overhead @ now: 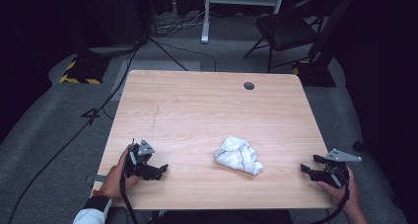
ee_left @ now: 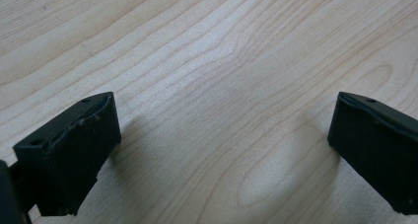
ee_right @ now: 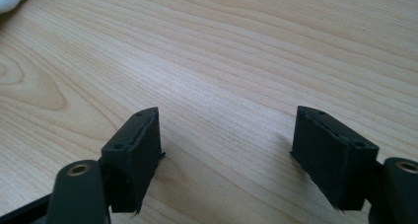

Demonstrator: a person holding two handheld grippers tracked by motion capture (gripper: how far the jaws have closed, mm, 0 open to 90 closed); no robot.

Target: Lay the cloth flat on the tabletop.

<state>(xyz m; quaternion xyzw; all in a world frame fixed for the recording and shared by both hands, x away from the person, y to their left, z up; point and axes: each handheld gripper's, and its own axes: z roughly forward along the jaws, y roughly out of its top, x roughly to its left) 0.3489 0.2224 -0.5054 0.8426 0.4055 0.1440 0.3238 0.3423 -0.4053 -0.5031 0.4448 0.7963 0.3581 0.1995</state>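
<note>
Near the front middle of the bench (overhead: pixel 197 110) lies a crumpled white cloth (overhead: pixel 238 155), untouched. The left tongs (overhead: pixel 160 170) and right tongs (overhead: pixel 304 170) rest well apart on either side, both with jaws spread and empty. Nothing looks begun; grasping the cloth remains.

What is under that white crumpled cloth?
The white cloth lies bunched on the wooden table. Bare wood shows all around it. Anything beneath its folds is covered, so I cannot tell.
</note>
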